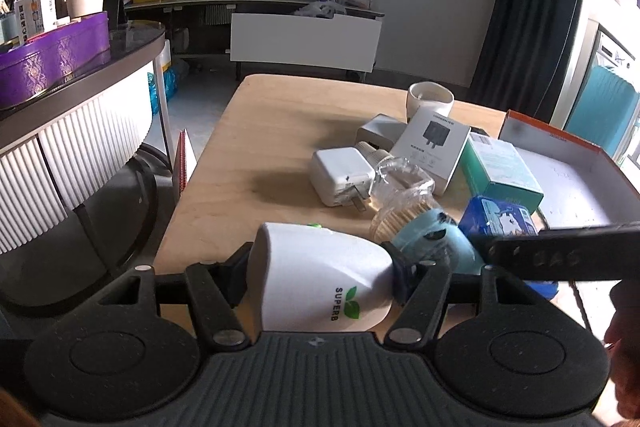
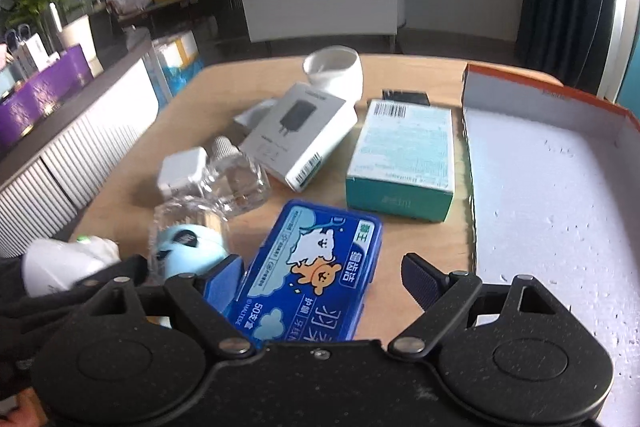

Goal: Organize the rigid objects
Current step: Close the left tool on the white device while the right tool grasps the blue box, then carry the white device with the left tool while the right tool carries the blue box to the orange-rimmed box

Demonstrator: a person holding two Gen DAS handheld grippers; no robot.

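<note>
Altogether two white cups (image 1: 320, 279) (image 2: 334, 71), three boxes (image 2: 402, 157) (image 2: 298, 133) (image 2: 310, 273).

left tool (image 1: 320, 277) clamps a white superb cup (image 1: 320, 279) over the wooden table (image 1: 256, 147)

In the left wrist view the right gripper's dark bar crosses the blue case (image 1: 498, 221) and the tray (image 1: 576, 183), hiding their near parts, and the white cup (image 1: 320, 279) covers part of the pale blue object (image 1: 436, 239). In the right wrist view the tray (image 2: 560, 195) runs off the right edge. The white cup (image 2: 60, 267) there is blurred and half hidden behind the left gripper.
</note>
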